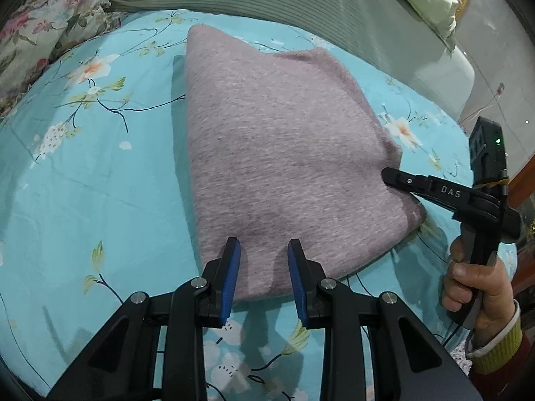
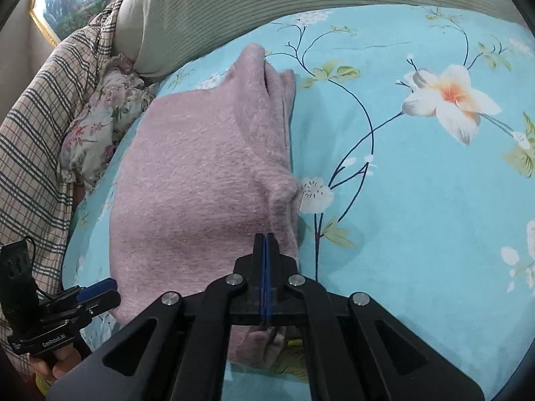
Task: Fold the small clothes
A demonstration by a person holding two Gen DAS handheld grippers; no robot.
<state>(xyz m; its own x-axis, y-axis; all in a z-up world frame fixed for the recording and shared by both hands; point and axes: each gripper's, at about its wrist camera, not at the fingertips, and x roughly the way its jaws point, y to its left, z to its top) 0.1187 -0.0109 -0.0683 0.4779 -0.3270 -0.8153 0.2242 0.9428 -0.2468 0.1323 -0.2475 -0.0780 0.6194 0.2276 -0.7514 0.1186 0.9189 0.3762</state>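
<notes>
Floral bedsheet, mauve garment lengthwise away

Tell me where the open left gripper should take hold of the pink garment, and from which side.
Grip the near hem of the pink garment, probably at the free corner on the left gripper's own side. Come in low from the near edge, one finger slid under the cloth: it lies flat on the blue floral sheet, so only its edges offer a pinch. The right gripper looks shut on the opposite edge.
</notes>
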